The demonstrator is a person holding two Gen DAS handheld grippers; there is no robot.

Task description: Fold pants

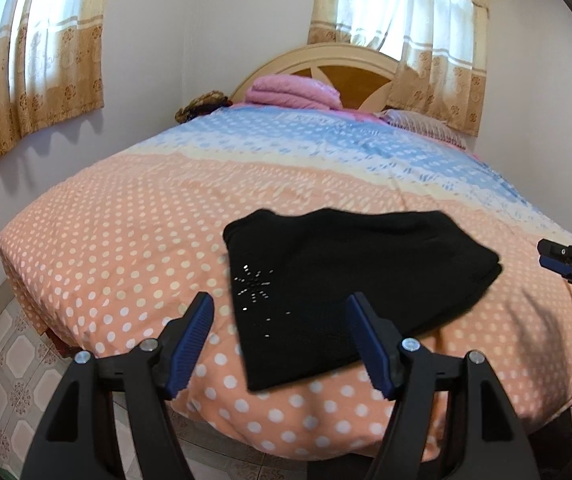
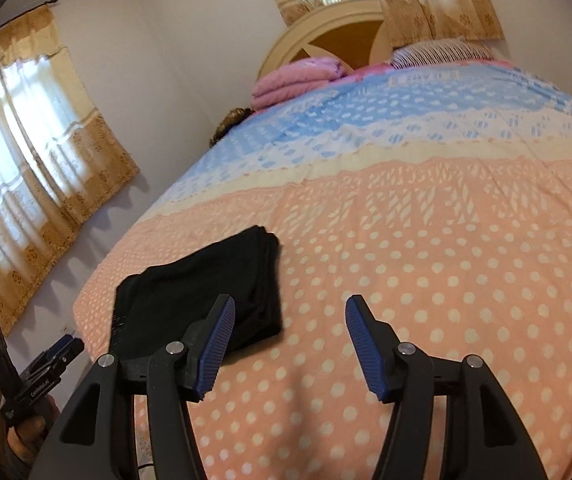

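Observation:
The black pants (image 1: 358,280) lie folded into a compact rectangle on the near part of the bed (image 1: 125,240), with small silver studs on their left side. My left gripper (image 1: 281,300) hovers in front of the fold's near edge with its jaws apart, touching nothing. At the right edge of that view, my right gripper (image 1: 554,258) is held by a hand, off the fabric. In the right wrist view the pants (image 2: 205,284) lie left of my right gripper (image 2: 290,302), which is open over bare bedspread (image 2: 446,260). My left gripper (image 2: 67,346) shows at the lower left.
A folded pink blanket (image 1: 294,92) and a pillow (image 1: 418,122) sit by the wooden headboard (image 1: 350,68). Curtained windows (image 1: 33,80) line the walls. Tiled floor (image 1: 5,360) lies between the bed's left side and the wall.

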